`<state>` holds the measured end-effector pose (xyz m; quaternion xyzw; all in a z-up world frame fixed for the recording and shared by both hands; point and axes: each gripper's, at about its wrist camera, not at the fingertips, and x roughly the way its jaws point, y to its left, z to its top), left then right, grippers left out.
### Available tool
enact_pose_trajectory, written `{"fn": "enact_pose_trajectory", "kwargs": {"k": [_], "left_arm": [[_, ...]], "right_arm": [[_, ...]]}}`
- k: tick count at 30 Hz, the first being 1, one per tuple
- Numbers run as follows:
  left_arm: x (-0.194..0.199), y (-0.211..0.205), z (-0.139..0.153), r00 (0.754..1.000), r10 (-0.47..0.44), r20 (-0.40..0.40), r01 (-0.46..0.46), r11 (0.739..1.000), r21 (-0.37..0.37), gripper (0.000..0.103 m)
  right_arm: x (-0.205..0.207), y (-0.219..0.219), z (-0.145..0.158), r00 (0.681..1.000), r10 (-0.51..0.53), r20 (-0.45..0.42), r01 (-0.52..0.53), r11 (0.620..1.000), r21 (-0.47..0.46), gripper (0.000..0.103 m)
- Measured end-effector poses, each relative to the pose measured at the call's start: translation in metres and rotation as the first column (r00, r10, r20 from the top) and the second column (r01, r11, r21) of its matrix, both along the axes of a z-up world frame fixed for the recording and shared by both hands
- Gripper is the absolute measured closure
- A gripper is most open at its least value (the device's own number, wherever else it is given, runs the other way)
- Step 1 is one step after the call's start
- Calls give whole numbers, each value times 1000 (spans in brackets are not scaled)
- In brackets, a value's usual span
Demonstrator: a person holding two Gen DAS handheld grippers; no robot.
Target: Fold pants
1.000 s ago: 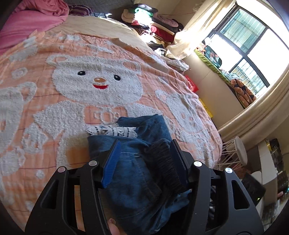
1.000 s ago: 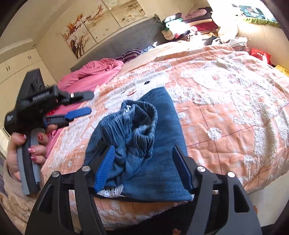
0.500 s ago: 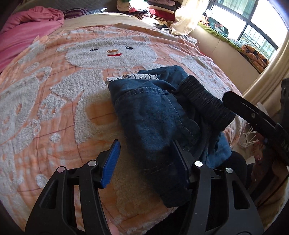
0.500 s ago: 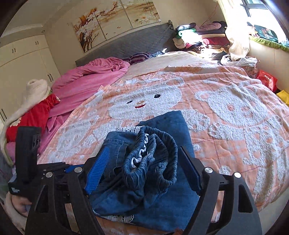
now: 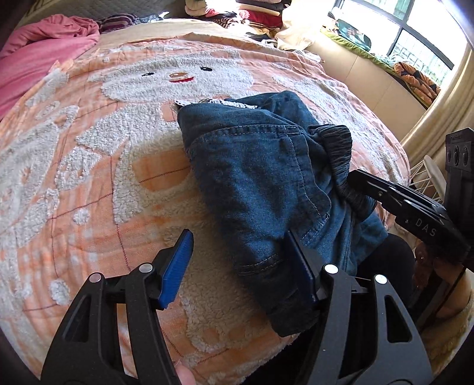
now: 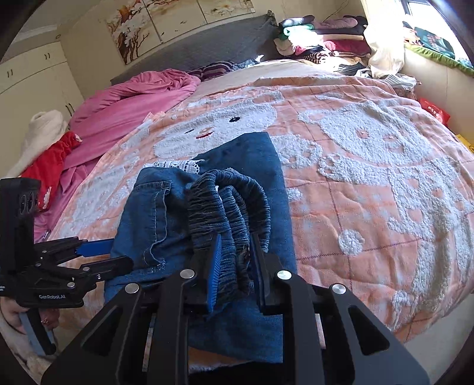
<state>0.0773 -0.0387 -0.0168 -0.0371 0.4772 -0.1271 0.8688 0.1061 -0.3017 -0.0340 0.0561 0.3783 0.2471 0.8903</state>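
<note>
Reading "GenRobot.AI" in white on its black body, the left gripper (image 6: pixel 97 254) shows at the lower left of the right wrist view, and the letters "DAS" stand on the right gripper's (image 5: pixel 360 180) black arm at the right edge of the left wrist view. The folded dark blue denim pants (image 5: pixel 266 189) lie in the middle of an orange quilted blanket with white fleecy bears (image 5: pixel 89 154), near its front edge.

A pink crumpled duvet (image 6: pixel 133 100) fills the upper left, a heap of mixed clothes (image 6: pixel 323 44) sits at the top by the grey headboard (image 6: pixel 207 44), and tree paintings (image 6: pixel 177 20) hang above. A red garment (image 6: pixel 50 160) lies at the left edge.

The left gripper's jaws stand released and have just been opening; its right blue pad rests at the pants' near edge, the left one over bare blanket. The right gripper's jaws have just been closing and now clench the gathered elastic waistband (image 6: pixel 231 207), which a second ago sat loose between wide jaws. In the left wrist view the pants now lie further up the frame than a second ago.
</note>
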Motion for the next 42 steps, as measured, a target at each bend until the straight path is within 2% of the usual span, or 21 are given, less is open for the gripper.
{"fn": "enact_pose_trajectory", "kwargs": {"k": [4,16,21,23,29,42], "left_arm": [[0,-1,1,1000,2,-2,-2,1000,2,46],[-1,-1,3,1000,3,2,-3,1000,8,45],[-4,-2,7,1000,-1,9,1,1000,12,45],[-5,-2,8,1000,-5,11,5,1000,9,44],[-8,-7,13,1000,-15,21,15,1000,19,41],[-15,-13,27,998,-33,54,31,999,27,35]], "right_arm": [[-3,5,1,1000,-4,16,4,999,-37,84],[-5,-2,4,999,-47,18,48,998,-28,57],[-8,-1,8,999,-40,31,41,999,-24,55],[-10,0,10,999,-36,33,36,999,-19,50],[-14,0,13,998,-34,46,35,999,-20,44],[-23,-11,26,996,-51,75,51,999,4,44]]}}
